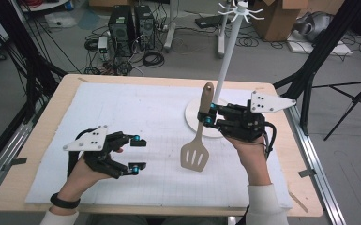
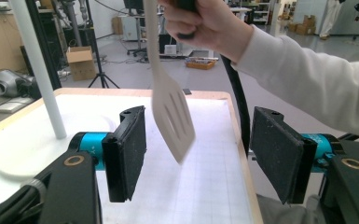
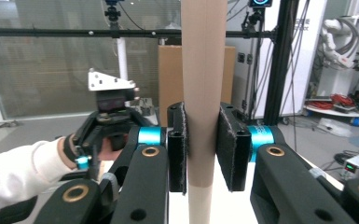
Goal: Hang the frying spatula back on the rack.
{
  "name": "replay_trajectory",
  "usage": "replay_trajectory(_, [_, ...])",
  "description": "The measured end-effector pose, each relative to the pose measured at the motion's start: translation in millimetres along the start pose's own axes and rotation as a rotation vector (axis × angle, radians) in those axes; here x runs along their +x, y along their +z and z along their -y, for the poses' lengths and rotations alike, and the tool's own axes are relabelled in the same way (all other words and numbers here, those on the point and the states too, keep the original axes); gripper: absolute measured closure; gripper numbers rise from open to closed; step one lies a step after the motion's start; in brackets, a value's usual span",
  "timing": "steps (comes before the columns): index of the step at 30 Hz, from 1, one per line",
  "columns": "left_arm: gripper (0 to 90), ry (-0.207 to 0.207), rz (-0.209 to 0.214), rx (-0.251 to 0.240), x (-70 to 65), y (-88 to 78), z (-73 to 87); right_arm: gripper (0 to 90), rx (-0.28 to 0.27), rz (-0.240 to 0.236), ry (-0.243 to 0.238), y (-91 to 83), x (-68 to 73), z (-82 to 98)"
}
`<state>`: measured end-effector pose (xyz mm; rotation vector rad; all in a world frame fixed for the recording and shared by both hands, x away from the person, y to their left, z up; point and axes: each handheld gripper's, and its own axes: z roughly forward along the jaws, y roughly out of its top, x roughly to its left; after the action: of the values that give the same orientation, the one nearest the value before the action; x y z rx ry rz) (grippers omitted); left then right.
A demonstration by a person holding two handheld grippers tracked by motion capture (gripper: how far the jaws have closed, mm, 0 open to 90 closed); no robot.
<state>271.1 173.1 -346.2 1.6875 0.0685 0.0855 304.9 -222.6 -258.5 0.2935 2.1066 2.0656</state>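
Note:
A beige slotted spatula (image 1: 195,157) hangs upright above the white mat, head down and handle up. My right gripper (image 1: 207,114) is shut on its brownish handle (image 3: 203,70), with both pads pressed against it in the right gripper view. My left gripper (image 1: 138,153) is low over the mat at the left, its jaws open and nothing between them. In the left gripper view the spatula head (image 2: 172,116) hangs farther off, beyond the open pads (image 2: 130,149), under the other hand.
A white hanging stand with a round base (image 1: 192,115) and a tall pole (image 1: 227,51) with hooks on top stands just behind the right gripper. The white mat (image 1: 122,117) covers the wooden table (image 1: 42,136). Computers, cables and tripods are on the floor beyond.

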Motion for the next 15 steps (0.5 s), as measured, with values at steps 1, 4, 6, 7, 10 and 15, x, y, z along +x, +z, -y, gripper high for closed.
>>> replay_trajectory(1, [36.2, -0.001, -0.002, 0.0, -1.6, -5.0, 2.8, 75.2, -0.003, 0.005, -0.003, -0.5, -2.6, -2.0])
replay_trajectory(4, [35.8, -0.002, -0.012, -0.009, -5.1, -15.6, 8.8, 75.3, -0.01, 0.022, -0.006, -2.9, -9.9, -6.8])
replay_trajectory(6, [35.1, -0.003, -0.019, -0.02, -7.5, -22.9, 12.9, 75.3, -0.006, 0.033, 0.002, -4.8, -14.2, -10.1])
replay_trajectory(7, [35.1, -0.005, -0.023, -0.028, -8.5, -25.9, 15.2, 75.3, -0.009, 0.038, -0.004, -5.5, -17.2, -11.7])
replay_trajectory(10, [31.4, -0.017, -0.022, -0.029, -9.7, -33.7, 22.4, 75.3, -0.015, 0.054, -0.001, -7.2, -24.6, -16.1])
replay_trajectory(15, [29.8, -0.015, -0.036, -0.025, -13.5, -42.8, 32.0, 75.3, -0.017, 0.082, 0.002, -8.4, -37.0, -22.9])
